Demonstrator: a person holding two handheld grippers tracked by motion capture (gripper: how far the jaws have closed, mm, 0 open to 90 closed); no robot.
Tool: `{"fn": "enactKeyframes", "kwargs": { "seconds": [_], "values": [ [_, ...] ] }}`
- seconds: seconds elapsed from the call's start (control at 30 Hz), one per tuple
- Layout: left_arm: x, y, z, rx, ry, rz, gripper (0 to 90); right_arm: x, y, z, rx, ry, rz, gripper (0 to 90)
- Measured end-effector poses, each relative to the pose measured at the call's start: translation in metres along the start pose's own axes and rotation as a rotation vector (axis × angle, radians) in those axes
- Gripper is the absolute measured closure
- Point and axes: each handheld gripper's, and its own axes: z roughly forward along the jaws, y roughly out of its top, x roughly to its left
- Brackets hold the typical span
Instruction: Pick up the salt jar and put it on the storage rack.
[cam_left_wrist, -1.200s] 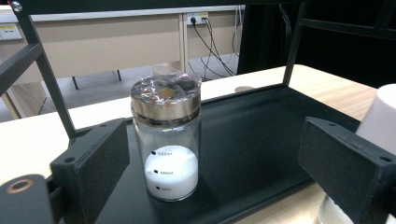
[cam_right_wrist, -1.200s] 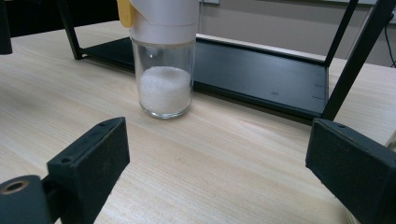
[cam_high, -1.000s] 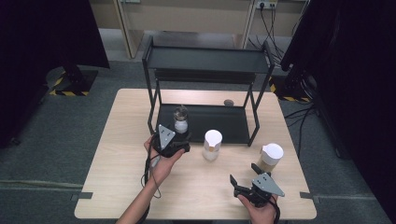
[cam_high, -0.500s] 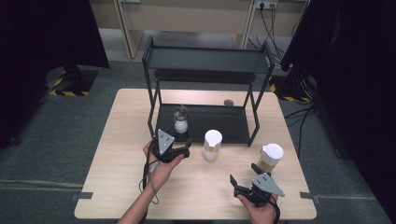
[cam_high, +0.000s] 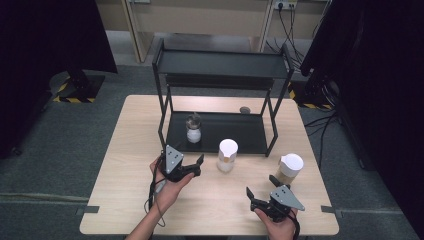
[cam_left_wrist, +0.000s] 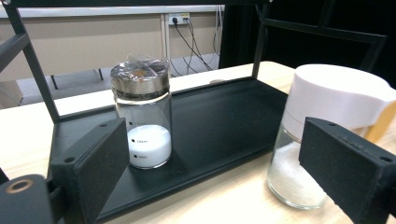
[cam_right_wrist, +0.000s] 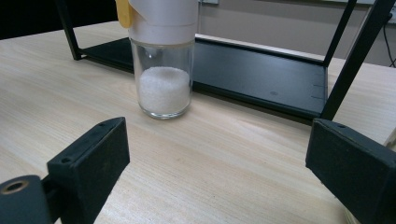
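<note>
From the high view I have my left gripper (cam_high: 192, 162) held just in front of the black rack (cam_high: 220, 132), jaws spread and nothing between them, pointing toward the white-capped jar (cam_high: 227, 155) that stands on the wooden table (cam_high: 125, 200) just outside the rack's lower shelf. The metal-lidded jar (cam_high: 193, 128) stands upright on that shelf, near its left end. My right gripper (cam_high: 261, 187) sits low near the table's near edge, jaws spread and empty, with a second white-capped jar (cam_high: 289, 168) just beyond it to the right. In the left gripper view I look between two wide-apart black jaws: the metal-lidded jar (cam_left_wrist: 142, 116) stands on the rack (cam_left_wrist: 224, 116) shelf with white powder in its bottom, and the white-capped jar (cam_left_wrist: 322, 130) stands close on the right, on the table (cam_left_wrist: 224, 196) beside the shelf's edge, partly behind the right jaw. In the right gripper view my jaws are likewise spread over bare table (cam_right_wrist: 224, 154), and the white-capped jar (cam_right_wrist: 163, 56) stands upright ahead, well clear of them, about a third full of white grains, with the rack (cam_right_wrist: 261, 70) shelf behind it.
</note>
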Motion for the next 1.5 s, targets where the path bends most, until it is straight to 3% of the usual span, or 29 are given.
{"fn": "enactKeyframes", "kwargs": {
  "seconds": [0.37,1.13,1.5],
  "values": [
    [-0.007,-0.005,-0.012,-0.001,-0.028,0.0,8.2,0.0,0.0,0.0,-0.003,-0.001,0.0,6.6],
    [-0.016,-0.025,-0.034,0.02,-0.074,-0.042,7.7,0.0,0.0,0.0,-0.002,-0.001,0.0,6.6],
    [-0.02,-0.033,-0.044,0.014,-0.078,-0.049,7.8,0.001,0.0,0.0,0.0,-0.002,-0.003,6.6]
  ]
}}
